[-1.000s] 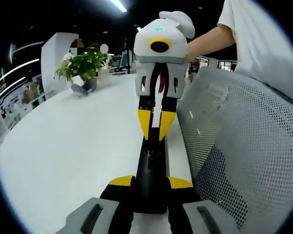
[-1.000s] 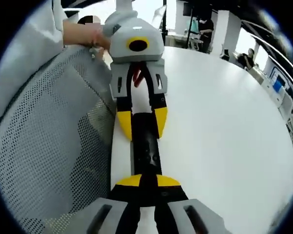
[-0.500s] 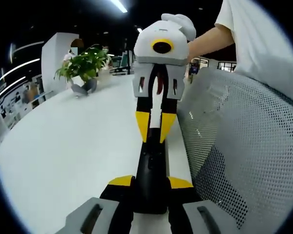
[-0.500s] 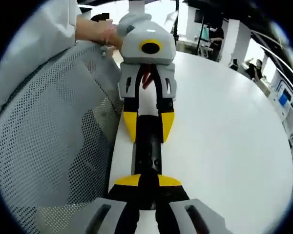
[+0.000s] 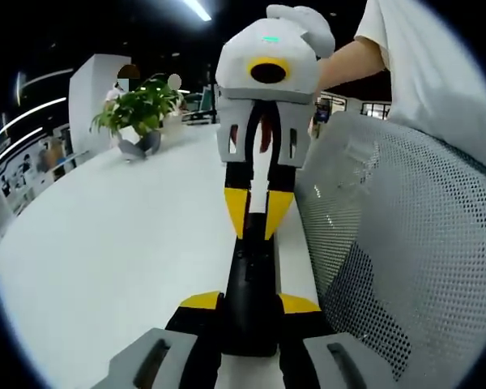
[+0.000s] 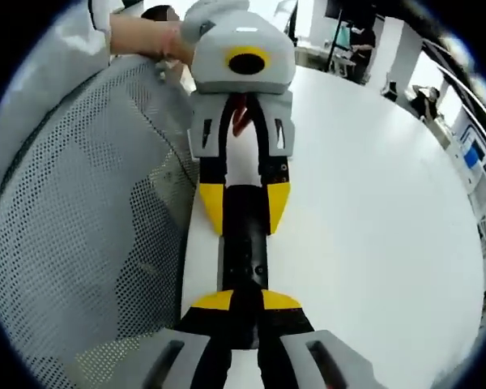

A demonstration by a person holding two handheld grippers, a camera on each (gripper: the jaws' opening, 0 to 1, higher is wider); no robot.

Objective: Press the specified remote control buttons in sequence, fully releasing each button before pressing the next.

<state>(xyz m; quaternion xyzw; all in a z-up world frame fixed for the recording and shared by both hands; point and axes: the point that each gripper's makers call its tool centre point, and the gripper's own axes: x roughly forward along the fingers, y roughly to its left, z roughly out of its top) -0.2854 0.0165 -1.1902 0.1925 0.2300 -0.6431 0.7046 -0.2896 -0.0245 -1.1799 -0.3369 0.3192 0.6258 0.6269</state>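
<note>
A slim black remote control (image 5: pixel 253 271) lies lengthwise along the white table's (image 5: pixel 113 251) edge, held at both ends. My left gripper (image 5: pixel 251 302) is shut on its near end, a yellow-tipped finger on each side. Opposite, my right gripper (image 5: pixel 257 220) comes in from the top with a hand behind it, its yellow fingertips (image 5: pixel 236 209) clamped on the far end. In the right gripper view the remote control (image 6: pixel 245 263) runs up from my right gripper (image 6: pixel 247 301) to the left gripper (image 6: pixel 245 212), which straddles the far end.
A grey mesh chair back (image 5: pixel 389 243) stands close beside the table edge, also as the chair back (image 6: pixel 81 227). A potted plant (image 5: pixel 138 113) sits at the far side of the table. A person in a white shirt (image 5: pixel 437 65) stands behind the chair. The table surface (image 6: pixel 373 227) stretches wide.
Each view shows the opposite gripper a little larger and nearer than before. The remote stays gripped at both ends and has not shifted on the table.
</note>
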